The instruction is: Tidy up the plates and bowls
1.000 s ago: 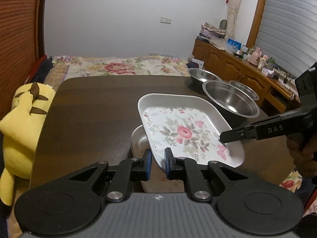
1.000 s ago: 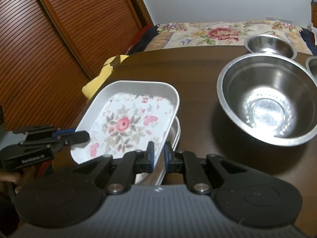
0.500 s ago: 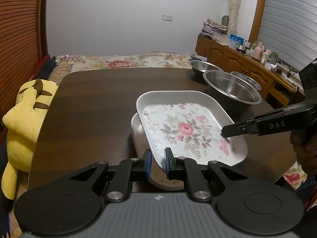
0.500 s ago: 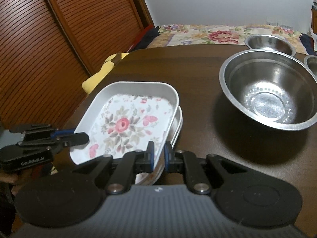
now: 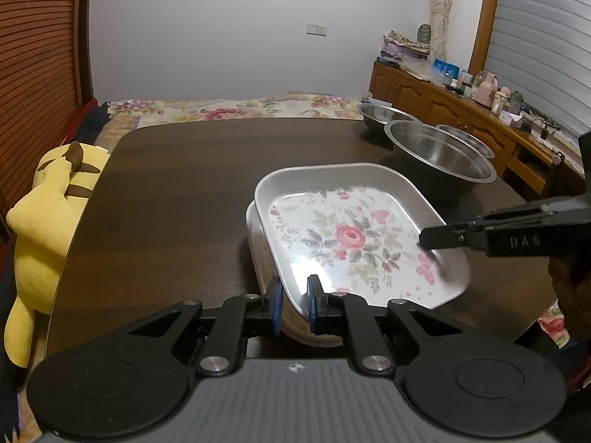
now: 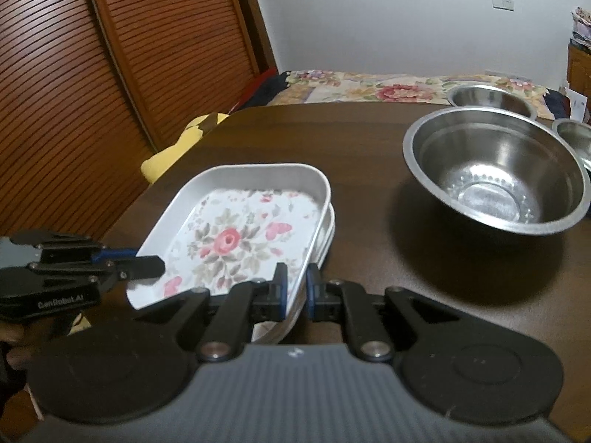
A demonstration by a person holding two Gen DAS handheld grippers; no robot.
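Two grippers (image 5: 293, 304) (image 6: 295, 297) clamp one floral plate (image 5: 351, 236).

Only two bits of lettering can be read here. From the left wrist view, out at three o'clock, the right hand-held gripper (image 5: 424, 239) reaches in sideways, and pale letters on its black body spell "DAS". From the right wrist view, down at eight o'clock, the left hand-held gripper (image 6: 157, 265) carries white print on its black side that looks like "GenRobot.AI", a little soft with blur. The boxes and bottles on the far sideboard (image 5: 443, 92), up at two o'clock in the left wrist view, show coloured labels, all too small to read.
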